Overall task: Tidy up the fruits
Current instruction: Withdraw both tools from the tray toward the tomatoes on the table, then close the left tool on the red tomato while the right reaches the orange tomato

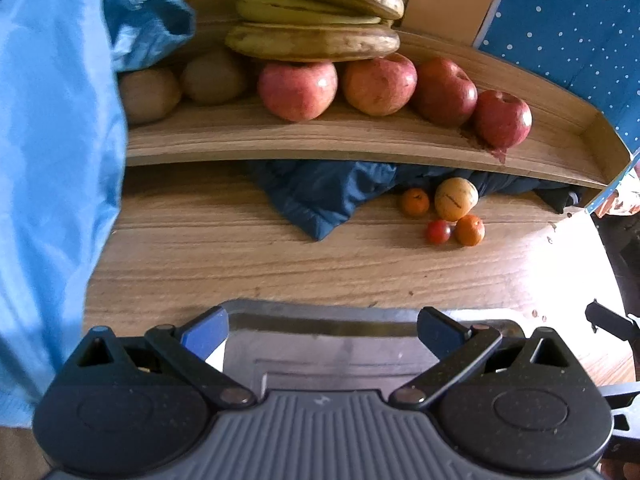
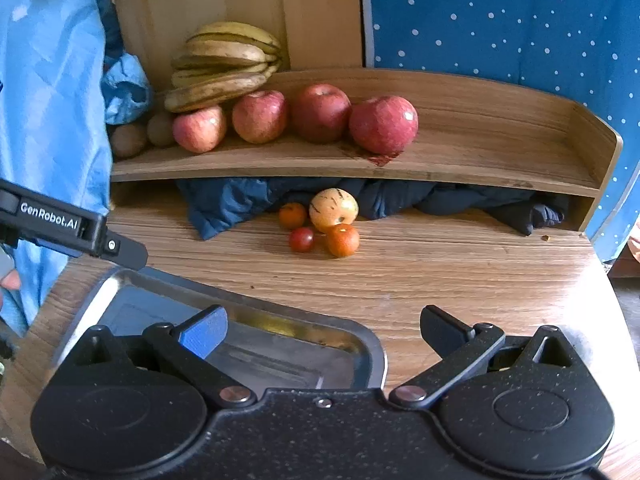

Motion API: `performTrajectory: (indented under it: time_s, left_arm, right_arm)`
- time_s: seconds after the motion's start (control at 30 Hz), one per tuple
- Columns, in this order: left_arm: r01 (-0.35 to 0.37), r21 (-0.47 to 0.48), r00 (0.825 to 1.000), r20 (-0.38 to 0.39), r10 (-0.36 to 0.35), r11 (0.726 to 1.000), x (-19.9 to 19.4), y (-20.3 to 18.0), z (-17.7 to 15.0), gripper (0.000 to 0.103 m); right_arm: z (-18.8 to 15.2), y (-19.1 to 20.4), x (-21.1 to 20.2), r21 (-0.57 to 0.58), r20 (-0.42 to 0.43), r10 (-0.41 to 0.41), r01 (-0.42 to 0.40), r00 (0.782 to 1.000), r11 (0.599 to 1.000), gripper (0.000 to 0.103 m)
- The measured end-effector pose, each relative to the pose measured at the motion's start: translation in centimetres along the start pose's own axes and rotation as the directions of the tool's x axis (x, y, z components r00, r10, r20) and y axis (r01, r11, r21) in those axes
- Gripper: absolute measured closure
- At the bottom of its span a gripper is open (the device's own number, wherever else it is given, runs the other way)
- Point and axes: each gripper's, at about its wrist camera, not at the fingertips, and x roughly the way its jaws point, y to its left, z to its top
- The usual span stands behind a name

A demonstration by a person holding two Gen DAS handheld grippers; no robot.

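Note:
A wooden shelf (image 1: pixel 328 140) (image 2: pixel 460 160) holds a bunch of bananas (image 1: pixel 316 16) (image 2: pixel 224 68), several red apples (image 1: pixel 298 90) (image 2: pixel 382 124) and two kiwis (image 1: pixel 216 76) (image 2: pixel 128 140). Below it on the table lie a yellow melon (image 1: pixel 456 199) (image 2: pixel 334 208), two oranges (image 1: pixel 469 230) (image 2: pixel 342 240) and a small tomato (image 1: pixel 438 231) (image 2: pixel 301 239). An empty metal tray (image 1: pixel 344 344) (image 2: pixel 168 300) lies near the front. My left gripper (image 1: pixel 322 330) is open over the tray. My right gripper (image 2: pixel 322 330) is open over the tray's right end.
A dark blue cloth (image 1: pixel 320 196) (image 2: pixel 400 200) is stuffed under the shelf behind the small fruits. Light blue fabric (image 1: pixel 52 160) (image 2: pixel 52 100) hangs at the left. A dotted blue panel (image 2: pixel 500 20) stands behind the shelf. The table edge (image 2: pixel 608 280) is at the right.

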Motion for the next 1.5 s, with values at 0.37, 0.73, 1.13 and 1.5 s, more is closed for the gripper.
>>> performTrajectory:
  time_s: [0.37, 0.73, 1.13, 1.5]
  left_arm:
    - [0.087, 0.033, 0.995, -0.049, -0.085, 0.996, 4.6, -1.7, 3.1, 0.001]
    - [0.183, 0.051, 0.977, -0.123, -0.176, 0.982, 8.9, -3.7, 5.2, 0.001]
    - [0.240, 0.042, 0.965, -0.119, -0.233, 0.970, 10.5, -4.0, 6.2, 0.005]
    - [0.302, 0.034, 0.948, -0.113, -0.296, 0.953, 11.1, -4.9, 6.5, 0.030]
  right_arm:
    - [1.5, -1.8, 3.1, -0.016, -0.045, -0.123, 0.122, 0.991, 0.992, 0.001]
    - [3.6, -2.1, 6.8, -0.091, -0.067, -0.152, 0.145, 0.986, 0.985, 0.001]
    - [4.1, -1.0, 9.4, -0.171, -0.060, -0.163, 0.151, 0.985, 0.974, 0.009]
    - [4.5, -1.1, 10.9, -0.190, -0.066, -0.131, 0.116, 0.989, 0.975, 0.021]
